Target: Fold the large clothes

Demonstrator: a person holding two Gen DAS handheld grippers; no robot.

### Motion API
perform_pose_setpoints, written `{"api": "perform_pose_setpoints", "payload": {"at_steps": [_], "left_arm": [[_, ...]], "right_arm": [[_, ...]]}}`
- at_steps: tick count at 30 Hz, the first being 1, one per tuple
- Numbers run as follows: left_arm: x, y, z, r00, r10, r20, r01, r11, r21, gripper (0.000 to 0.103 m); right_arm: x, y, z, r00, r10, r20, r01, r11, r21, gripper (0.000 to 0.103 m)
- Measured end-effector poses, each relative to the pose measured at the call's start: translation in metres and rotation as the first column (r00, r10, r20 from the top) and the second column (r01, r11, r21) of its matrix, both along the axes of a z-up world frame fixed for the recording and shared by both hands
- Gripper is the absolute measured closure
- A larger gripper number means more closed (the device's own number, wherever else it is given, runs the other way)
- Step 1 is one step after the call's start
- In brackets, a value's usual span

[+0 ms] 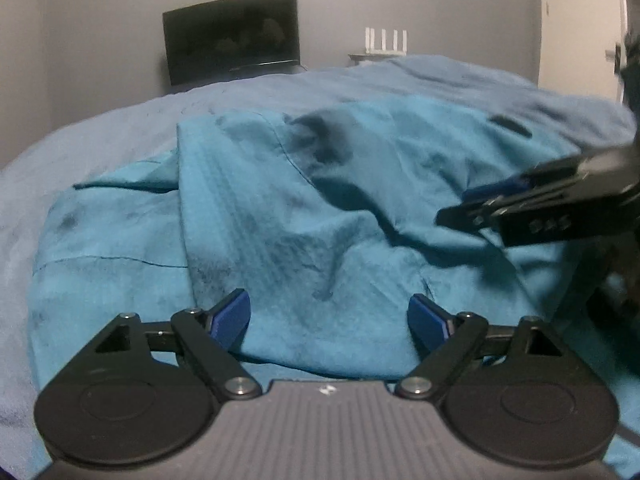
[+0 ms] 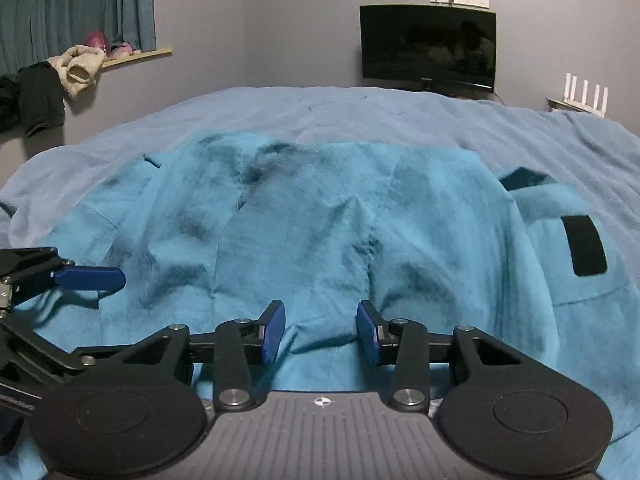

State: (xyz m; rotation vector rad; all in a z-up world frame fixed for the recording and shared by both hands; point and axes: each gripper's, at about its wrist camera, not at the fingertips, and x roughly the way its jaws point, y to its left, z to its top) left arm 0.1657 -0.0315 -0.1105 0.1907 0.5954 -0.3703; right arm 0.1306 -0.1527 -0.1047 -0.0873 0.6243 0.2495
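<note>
A large teal garment (image 1: 280,216) lies rumpled across the bed, with seams, creases and a dark patch on its right part (image 2: 586,246). My left gripper (image 1: 328,320) is open, its blue pads wide apart just above the garment's near edge. My right gripper (image 2: 320,330) is open too, pads apart over a fold of the garment (image 2: 320,240). Neither holds cloth. The right gripper also shows in the left wrist view (image 1: 480,204), blurred, at the right. The left gripper shows in the right wrist view (image 2: 88,278) at the left.
A light blue bedsheet (image 2: 320,112) covers the bed under the garment. A dark monitor (image 2: 428,46) and a white router (image 2: 586,94) stand by the far wall. Clothes hang off a sill (image 2: 76,66) by a curtain at the left.
</note>
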Motion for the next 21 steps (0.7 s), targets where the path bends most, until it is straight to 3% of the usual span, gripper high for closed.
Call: {"api": "perform_pose_setpoints", "payload": {"at_steps": [4,9,12,16,18,21], "left_arm": [[-0.001,0.001,-0.005,1.0,0.003,0.014,-0.003,1.0,0.013,0.016],[-0.01,0.002,-0.005,0.999,0.028,0.045,-0.028,1.0,-0.001,0.009],[-0.031,0.011,0.009,0.995,0.071,0.072,-0.069,0.997,-0.03,0.009],[-0.068,0.025,0.049,0.987,0.12,0.103,-0.11,0.99,-0.091,0.009],[-0.089,0.033,0.068,0.99,0.127,0.054,-0.12,0.985,-0.128,0.008],[-0.117,0.045,0.086,0.992,0.097,-0.082,-0.109,0.982,-0.157,0.007]], "right_arm": [[-0.032,-0.009,0.018,1.0,-0.018,0.01,0.018,1.0,-0.014,0.056],[-0.096,-0.045,0.054,0.992,-0.111,0.061,0.109,0.994,0.024,0.039],[-0.137,-0.077,0.075,0.979,-0.191,0.073,0.186,0.979,0.079,0.032],[-0.186,-0.107,0.088,0.965,-0.248,0.085,0.237,0.963,0.125,0.025],[-0.202,-0.114,0.088,0.965,-0.249,0.084,0.238,0.963,0.126,0.021],[-0.219,-0.117,0.091,0.965,-0.247,0.091,0.23,0.959,0.165,0.019]]}}
